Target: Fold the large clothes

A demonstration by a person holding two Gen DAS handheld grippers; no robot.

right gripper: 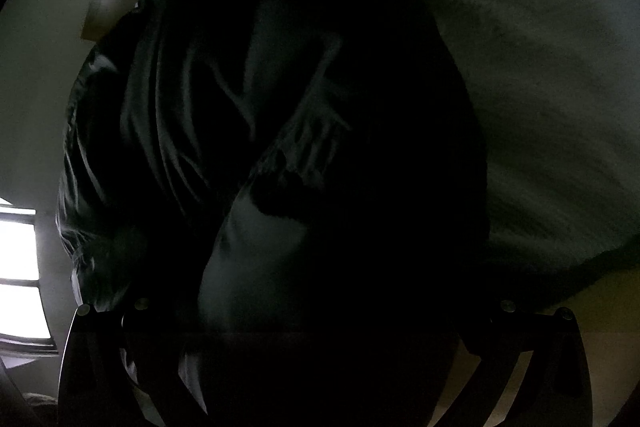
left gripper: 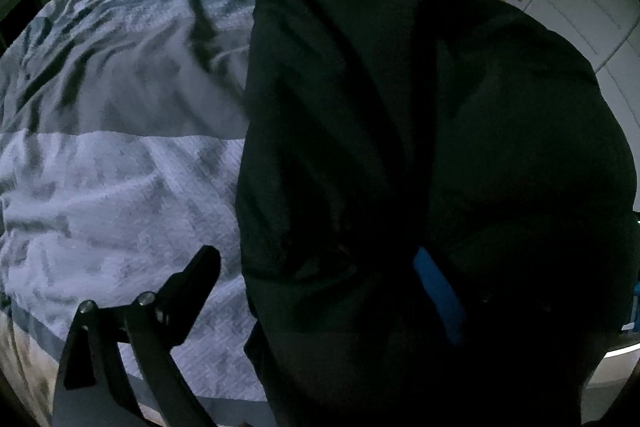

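Dark garment (left gripper: 400, 147) drapes over your left tool (left gripper: 316, 291), spread wide; right tool's (right gripper: 320, 347) grip can't be told. Cloth may snag and drag across the bed (left gripper: 120, 167).

No legible text or labels

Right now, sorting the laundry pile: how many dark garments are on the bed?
1: a dark garment draped over the striped bedspread's right side. Folds could hide another.
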